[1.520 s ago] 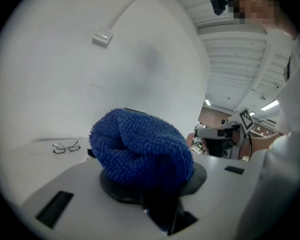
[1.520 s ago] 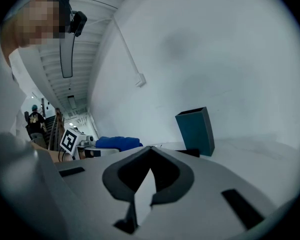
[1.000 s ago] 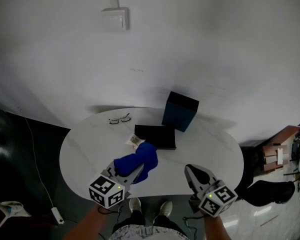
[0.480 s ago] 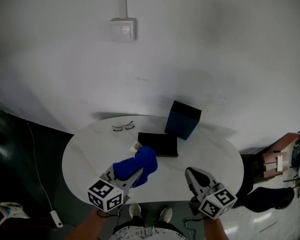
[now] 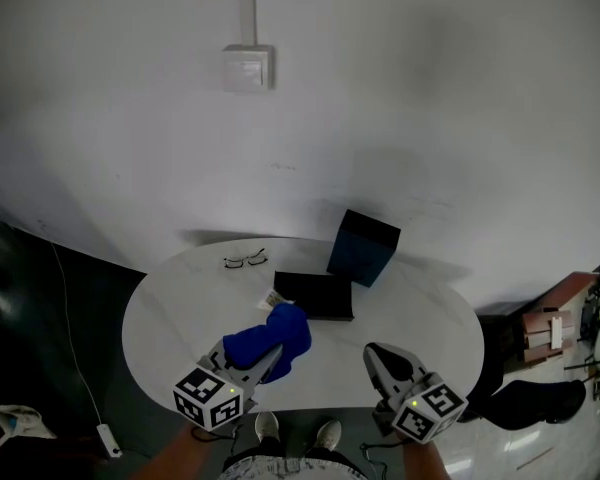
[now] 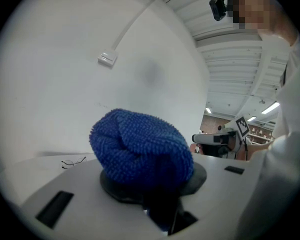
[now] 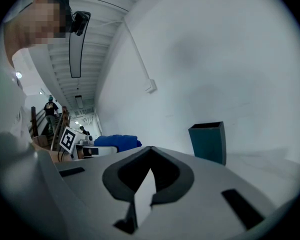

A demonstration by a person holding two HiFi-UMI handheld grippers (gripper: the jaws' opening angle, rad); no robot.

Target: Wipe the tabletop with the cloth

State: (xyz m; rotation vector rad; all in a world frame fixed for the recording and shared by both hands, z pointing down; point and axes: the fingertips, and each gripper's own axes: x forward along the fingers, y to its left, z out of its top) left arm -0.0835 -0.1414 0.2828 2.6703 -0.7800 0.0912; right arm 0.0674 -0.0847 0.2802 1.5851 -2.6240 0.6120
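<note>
Two tongs: left tongs (image 5: 268, 354) clamp the bunched cloth (image 5: 270, 334) (blue) over the table (image 5: 175, 308), lower centre; right tongs (image 5: 374, 354) sit closed, empty.

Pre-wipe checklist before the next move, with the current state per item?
1. Blue fuzzy cloth clamped in the left gripper: ok.
2. Right gripper shut, empty, off to the side of the cloth: ok.
3. Cloth touching the white oval tabletop: cannot tell.
4. Path ahead free: not ok. A flat black case and a small paper packet lie just beyond the cloth.
5. Back of the table free: not ok. Eyeglasses and a dark teal box sit there.
6. Bare surface to the cloth's left for a first stroke: ok.
</note>
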